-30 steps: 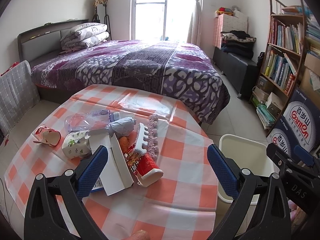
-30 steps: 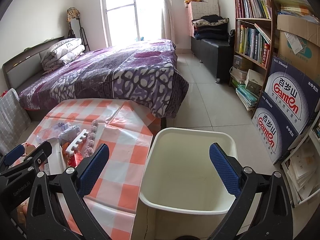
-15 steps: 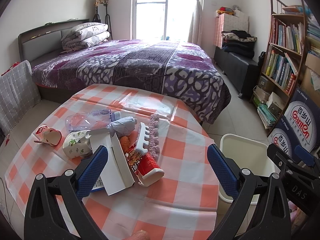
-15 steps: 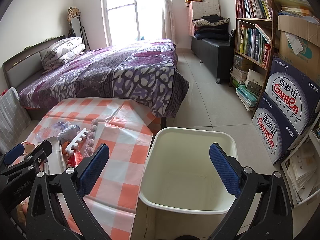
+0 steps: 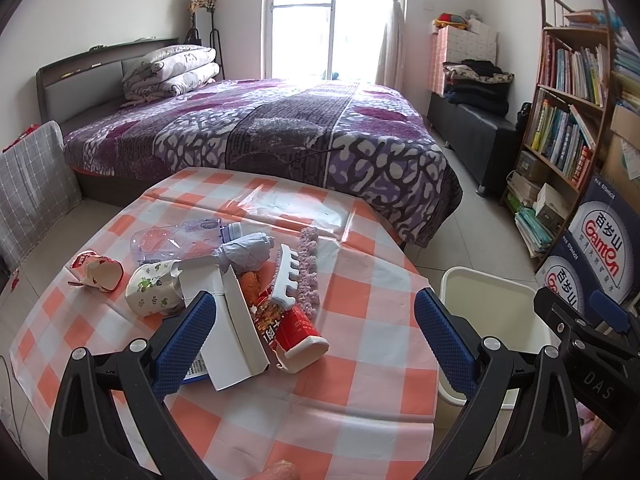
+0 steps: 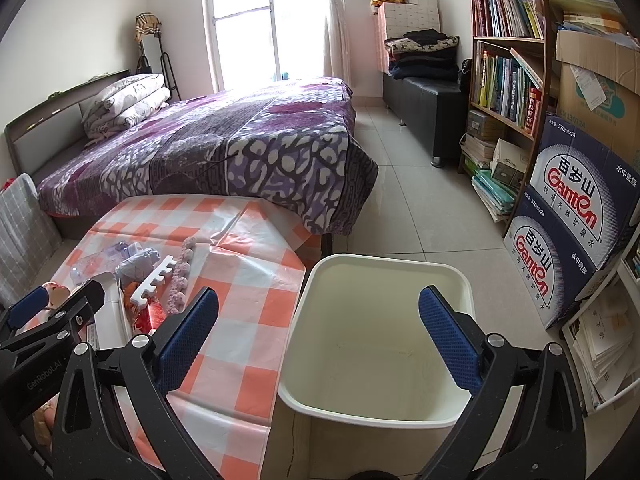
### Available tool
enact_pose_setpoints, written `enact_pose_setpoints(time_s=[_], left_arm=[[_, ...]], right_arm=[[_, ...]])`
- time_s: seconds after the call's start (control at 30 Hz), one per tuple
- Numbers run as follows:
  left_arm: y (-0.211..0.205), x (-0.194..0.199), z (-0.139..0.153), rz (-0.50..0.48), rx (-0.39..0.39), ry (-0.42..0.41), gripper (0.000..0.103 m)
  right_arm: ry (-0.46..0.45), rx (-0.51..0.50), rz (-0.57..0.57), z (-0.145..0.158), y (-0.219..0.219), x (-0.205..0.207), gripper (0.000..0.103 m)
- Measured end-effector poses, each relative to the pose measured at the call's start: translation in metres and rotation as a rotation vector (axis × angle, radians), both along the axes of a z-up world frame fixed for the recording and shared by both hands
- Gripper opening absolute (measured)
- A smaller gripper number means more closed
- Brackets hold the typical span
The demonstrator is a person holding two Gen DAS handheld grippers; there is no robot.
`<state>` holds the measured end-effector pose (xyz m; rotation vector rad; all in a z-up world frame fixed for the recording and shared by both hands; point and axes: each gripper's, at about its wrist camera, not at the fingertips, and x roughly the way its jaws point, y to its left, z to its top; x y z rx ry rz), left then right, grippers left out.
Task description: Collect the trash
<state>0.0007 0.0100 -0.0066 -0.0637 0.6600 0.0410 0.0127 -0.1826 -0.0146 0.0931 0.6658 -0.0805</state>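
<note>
A pile of trash lies on the checked table (image 5: 360, 320): a red snack cup (image 5: 296, 332), a white carton (image 5: 236, 340), a floral paper cup (image 5: 154, 290), a torn red cup (image 5: 98, 272), a clear plastic bottle (image 5: 176, 240), crumpled grey paper (image 5: 248, 252), a white comb-like piece (image 5: 286, 280) and a pink fuzzy strip (image 5: 308, 272). My left gripper (image 5: 314, 332) is open above the pile and holds nothing. My right gripper (image 6: 318, 340) is open and empty above the cream bin (image 6: 384, 344), which stands beside the table (image 6: 240, 280).
A purple bed (image 5: 280, 128) lies behind the table. A bookshelf (image 6: 508, 80) and stacked water boxes (image 6: 568, 216) stand at the right. A black bench (image 6: 424, 96) with folded clothes stands by the far wall. The tiled floor (image 6: 420, 200) lies beyond the bin.
Both grippers have drifted slightly; the views are almost the same. Nothing was picked up or moved.
</note>
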Motion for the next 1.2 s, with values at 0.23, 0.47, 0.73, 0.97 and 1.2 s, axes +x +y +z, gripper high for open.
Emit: enact_pose_setpoints(time_s=[0.23,0.47,0.73,0.97,1.2], left_arm=[[0.000,0.000,0.000,0.000,0.000,0.000,0.096],[0.003,-0.002,-0.003,0.003,-0.001,0.003,0.096],[0.004,-0.002,-0.004,0.003,-0.001,0.005,0.096],[0.010,-0.002,-0.009,0.015,0.001,0.018,0.096],[0.029,0.009,-0.023,0.063,0.021,0.124,0.096]], right_arm=[[0.000,0.001,0.000,0.000,0.000,0.000,0.096],[0.000,-0.001,0.000,0.000,0.001,0.000,0.096],[0.002,0.000,0.000,0.000,0.001,0.001,0.096],[0.012,0.019,0.014,-0.003,0.005,0.000,0.096],[0.135,0.041,0.060,-0.012,0.026,0.019,0.096]])
